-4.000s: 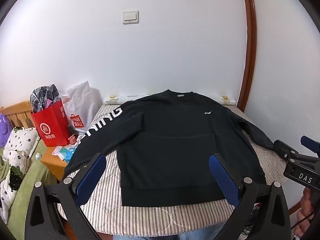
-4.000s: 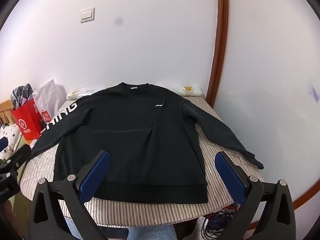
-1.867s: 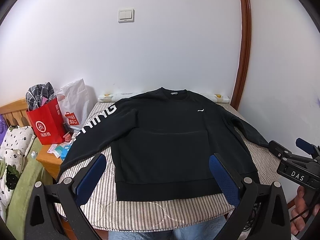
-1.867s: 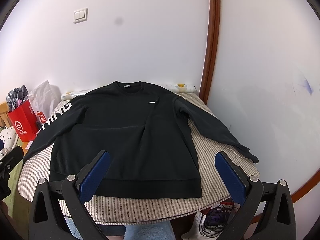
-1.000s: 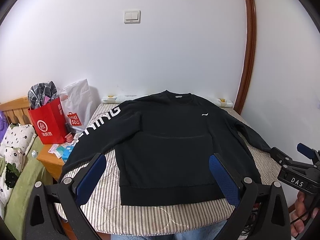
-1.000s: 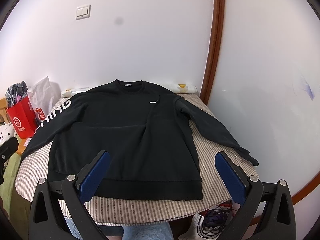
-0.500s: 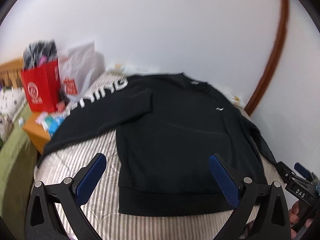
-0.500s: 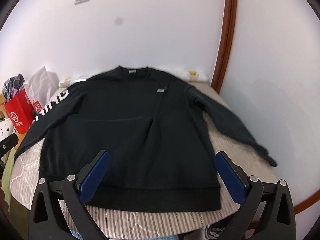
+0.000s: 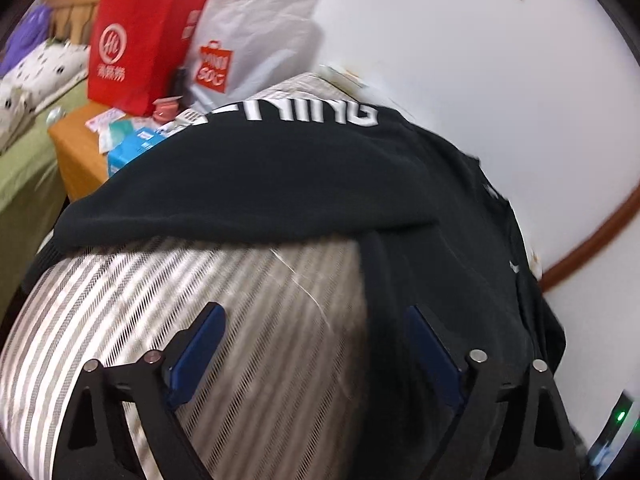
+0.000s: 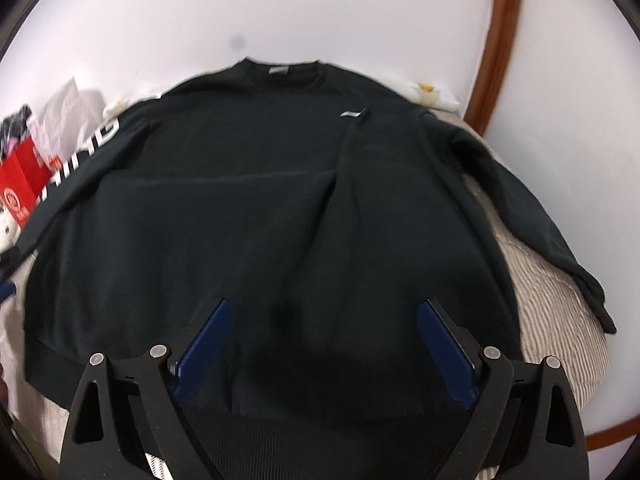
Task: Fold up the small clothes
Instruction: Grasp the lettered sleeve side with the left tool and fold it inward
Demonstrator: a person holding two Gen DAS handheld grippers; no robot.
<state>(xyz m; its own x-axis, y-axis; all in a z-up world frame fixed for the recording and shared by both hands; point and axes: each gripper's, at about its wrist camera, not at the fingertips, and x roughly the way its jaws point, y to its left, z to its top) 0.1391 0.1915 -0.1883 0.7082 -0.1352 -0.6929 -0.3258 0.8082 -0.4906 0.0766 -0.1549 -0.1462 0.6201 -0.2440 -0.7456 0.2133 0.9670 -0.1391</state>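
Both claws, left claw [image 9: 316, 344] and right claw [image 10: 324, 336], gape over the soft, floppy sweatshirt [image 10: 248, 216]; I'd pinch its six o'clock hem.

Home bedroom: bed [image 9: 24, 172], shopping bags [image 9: 136, 44]

left hand-held gripper [image 9: 314, 344]; right hand-held gripper [image 10: 324, 344] | black frames; blue pads; silver screws

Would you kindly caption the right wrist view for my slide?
Open right gripper over a black sweatshirt spread flat on a striped bed.
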